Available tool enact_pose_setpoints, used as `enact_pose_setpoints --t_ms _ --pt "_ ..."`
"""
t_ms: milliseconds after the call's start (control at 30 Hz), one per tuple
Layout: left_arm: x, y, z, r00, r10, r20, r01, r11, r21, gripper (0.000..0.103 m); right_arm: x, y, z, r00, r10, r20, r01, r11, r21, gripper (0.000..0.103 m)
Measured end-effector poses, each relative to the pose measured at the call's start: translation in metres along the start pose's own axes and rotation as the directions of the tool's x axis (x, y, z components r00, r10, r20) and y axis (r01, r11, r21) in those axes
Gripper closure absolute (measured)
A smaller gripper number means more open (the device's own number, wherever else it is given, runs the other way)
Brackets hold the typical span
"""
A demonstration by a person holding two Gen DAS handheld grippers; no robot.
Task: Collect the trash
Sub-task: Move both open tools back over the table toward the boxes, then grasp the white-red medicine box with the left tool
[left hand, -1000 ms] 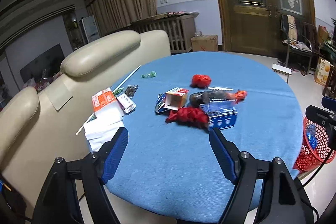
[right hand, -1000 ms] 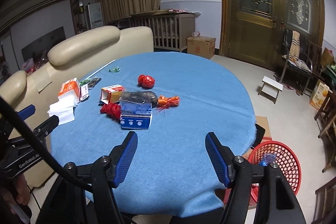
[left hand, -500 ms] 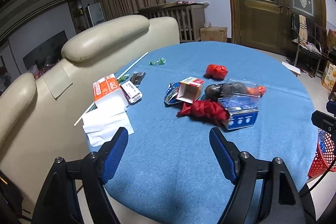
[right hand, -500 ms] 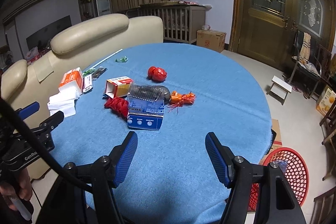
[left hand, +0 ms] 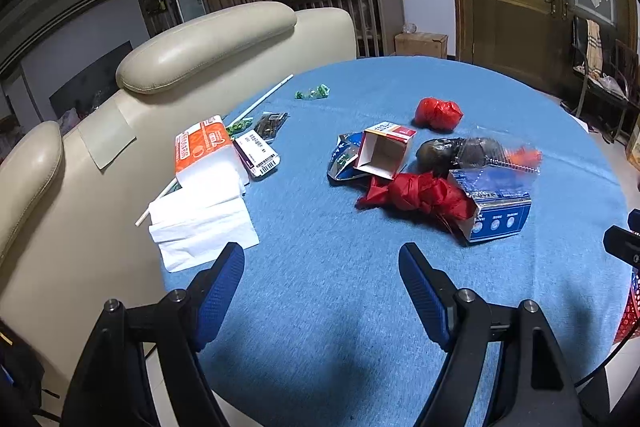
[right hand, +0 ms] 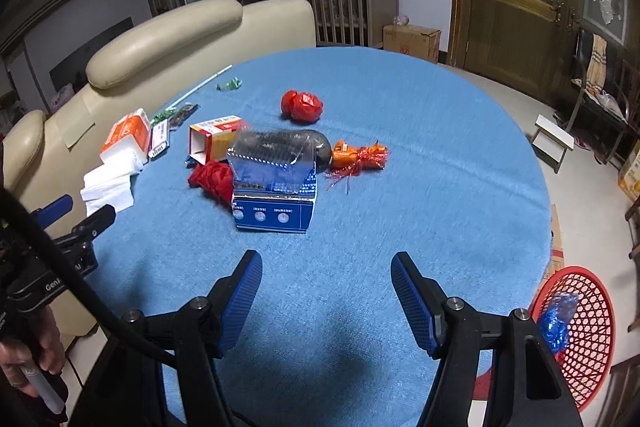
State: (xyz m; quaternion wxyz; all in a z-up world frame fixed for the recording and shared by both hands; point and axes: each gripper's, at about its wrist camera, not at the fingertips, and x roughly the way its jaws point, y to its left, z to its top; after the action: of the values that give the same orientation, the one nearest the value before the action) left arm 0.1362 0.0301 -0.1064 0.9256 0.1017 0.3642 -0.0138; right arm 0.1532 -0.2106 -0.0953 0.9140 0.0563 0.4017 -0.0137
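A living room with a cream sofa [left hand: 208,39] sits behind the round blue-clothed worktop [right hand: 420,147], and both views now show the litter larger and closer than a second ago, so the hands have closed in for a first pick. The red basket [right hand: 576,331] waits on the floor by the near right edge, while the blue carton [right hand: 276,211], red bag [left hand: 416,195] and white tissues [left hand: 200,227] lie uncollected. Left gripper [left hand: 322,291] and right gripper [right hand: 326,291] both hang wide apart and empty.
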Motion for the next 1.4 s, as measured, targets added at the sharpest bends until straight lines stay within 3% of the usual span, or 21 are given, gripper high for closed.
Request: enact_pose_setpoints --t_ms 400,800,967,1167,1267,1400 --pt "0.009 -0.009 0.010 1.000 0.016 0.010 -0.016 0.999 0.032 0.023 0.011 -0.003 0.021 0.999 0.029 0.024 -0.029 1.000 0.000 0.032" --pt "0.041 -0.004 0.022 1.000 0.019 -0.020 -0.018 0.999 0.041 0.023 0.045 -0.011 0.057 0.993 0.115 0.026 -0.116 0.992 0.043 0.032" --pt "0.065 0.005 0.040 0.999 -0.020 -0.050 0.022 0.999 0.027 0.023 0.065 -0.019 0.076 0.984 0.175 0.028 -0.177 0.981 0.079 0.032" --pt "0.100 0.019 0.084 0.992 -0.109 -0.069 0.109 0.994 -0.005 0.023 0.099 -0.024 0.114 0.970 0.244 0.004 -0.243 0.965 0.101 0.032" --pt "0.116 0.016 0.105 0.983 -0.169 -0.071 0.168 0.986 -0.018 0.023 0.119 -0.022 0.126 0.944 0.330 -0.027 -0.324 0.937 0.132 0.032" --pt "0.141 -0.001 0.128 0.961 -0.254 -0.110 0.253 0.967 -0.022 0.023 0.139 -0.017 0.128 0.931 0.359 -0.066 -0.348 0.928 0.137 0.032"
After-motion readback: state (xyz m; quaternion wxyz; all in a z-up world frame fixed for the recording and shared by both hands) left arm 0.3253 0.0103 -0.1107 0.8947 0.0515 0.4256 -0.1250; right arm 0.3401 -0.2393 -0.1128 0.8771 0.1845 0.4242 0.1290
